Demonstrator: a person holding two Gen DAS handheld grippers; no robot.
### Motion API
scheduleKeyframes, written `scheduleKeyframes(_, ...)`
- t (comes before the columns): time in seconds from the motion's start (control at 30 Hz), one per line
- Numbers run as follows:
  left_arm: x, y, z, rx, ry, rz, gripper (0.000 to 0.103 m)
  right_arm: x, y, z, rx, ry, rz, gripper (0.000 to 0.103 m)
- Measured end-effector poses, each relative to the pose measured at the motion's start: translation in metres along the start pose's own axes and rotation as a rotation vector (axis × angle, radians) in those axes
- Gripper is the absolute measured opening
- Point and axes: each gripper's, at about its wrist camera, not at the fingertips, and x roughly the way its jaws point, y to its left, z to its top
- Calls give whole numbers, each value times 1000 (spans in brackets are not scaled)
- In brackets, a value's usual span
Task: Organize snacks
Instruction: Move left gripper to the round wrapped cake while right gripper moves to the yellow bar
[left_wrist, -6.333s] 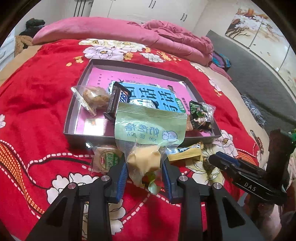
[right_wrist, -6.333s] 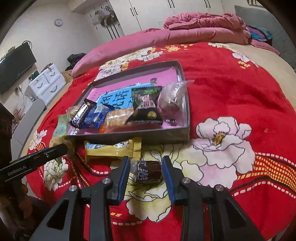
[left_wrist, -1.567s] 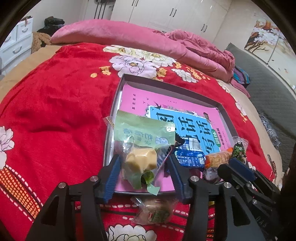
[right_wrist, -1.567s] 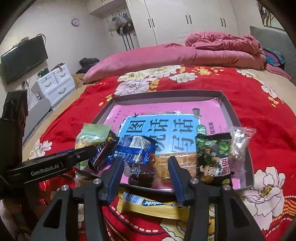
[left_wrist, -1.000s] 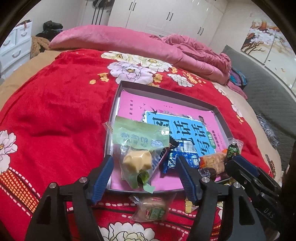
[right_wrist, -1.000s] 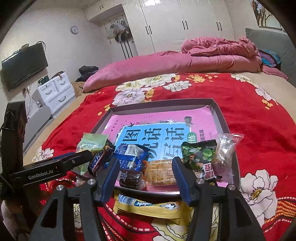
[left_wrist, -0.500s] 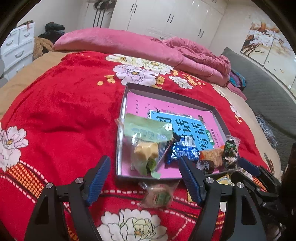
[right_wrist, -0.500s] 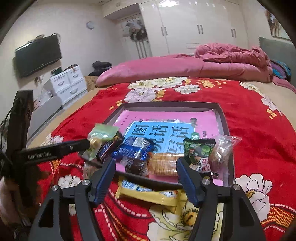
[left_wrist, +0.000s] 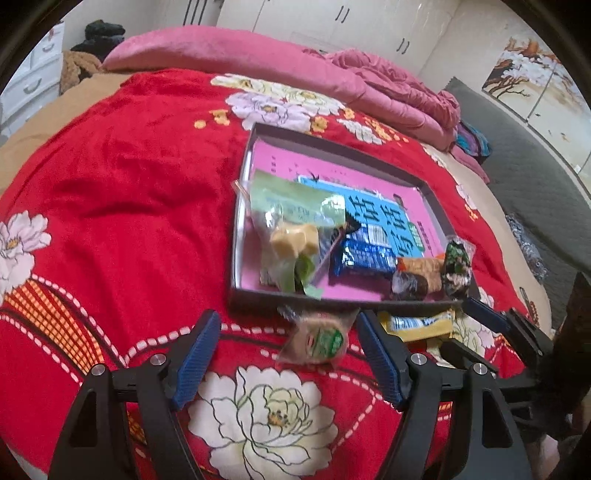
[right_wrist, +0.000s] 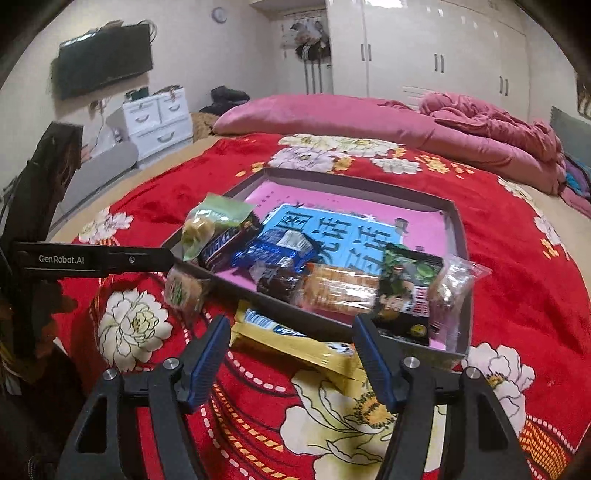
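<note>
Red bedspread | round cookie packet between open left claw

The left gripper has let go of the green bag, which now lies in the tray. The right gripper has dropped the dark snack there too. Both jaws have just been opening, empty, and have drawn back.
</note>
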Motion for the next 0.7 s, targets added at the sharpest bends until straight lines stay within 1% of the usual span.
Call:
scheduleKeyframes(0.13, 5, -2, -2, 11, 25, 6, 77, 10, 10, -3, -56, 45, -16, 68)
scheduleKeyframes(0.37, 16, -6, -4, 29, 63, 12, 77, 27, 24, -10, -181, 100, -122, 68)
scheduleKeyframes(0.47, 20, -11, -5, 47, 71, 15, 77, 39, 32, -16, -250, 144, -166, 67)
scheduleKeyframes(0.5, 21, -12, -5, 53, 75, 17, 77, 42, 33, -18, -262, 158, -175, 66)
scheduleKeyframes(0.53, 22, -13, -5, 58, 77, 19, 77, 44, 34, -18, -265, 164, -170, 64)
scheduleKeyframes(0.6, 23, -14, -5, 63, 82, 22, 77, 42, 33, -16, -242, 160, -135, 51)
scheduleKeyframes(0.67, 25, -15, -5, 61, 85, 20, 77, 38, 27, -12, -185, 157, -80, 46)
scheduleKeyframes(0.7, 26, -15, -5, 59, 87, 20, 77, 37, 25, -12, -163, 157, -62, 45)
